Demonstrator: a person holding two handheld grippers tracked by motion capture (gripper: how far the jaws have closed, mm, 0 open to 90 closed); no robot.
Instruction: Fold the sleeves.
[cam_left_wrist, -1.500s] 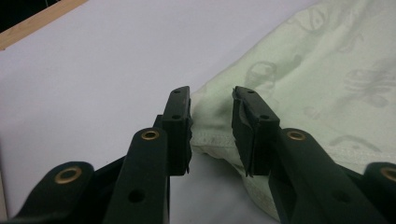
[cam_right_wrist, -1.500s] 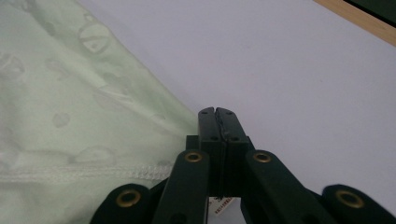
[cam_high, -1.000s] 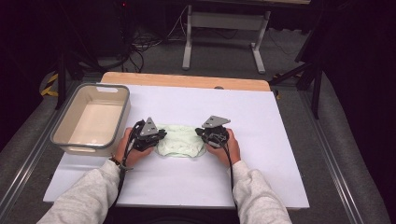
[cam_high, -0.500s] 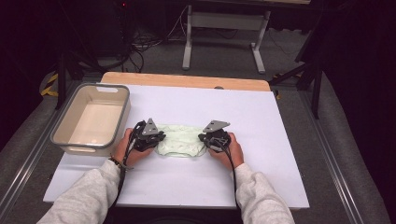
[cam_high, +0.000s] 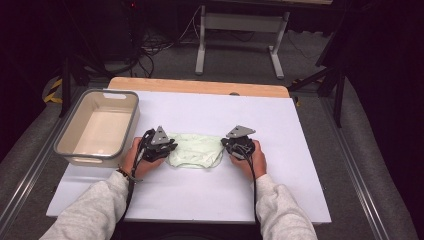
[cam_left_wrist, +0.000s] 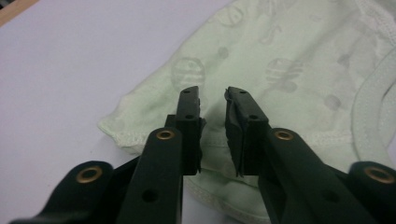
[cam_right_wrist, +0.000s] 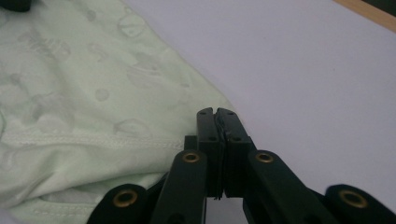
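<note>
On the white table (cam_high: 300, 150), beside the bin (cam_high: 97, 127), a pale green cloth (cam_high: 196, 150) is lying lengthwise between the hands, its right edge being pinched by the clenched right gripper (cam_right_wrist: 217, 114) while the left gripper's (cam_left_wrist: 212, 95) jaws, just opening, are being held released over its left edge.

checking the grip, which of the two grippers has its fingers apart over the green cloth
The left gripper: a gap shows between its fingers above the cloth, and they have just been opening. The right gripper has its fingers pressed together at the cloth's edge.
</note>
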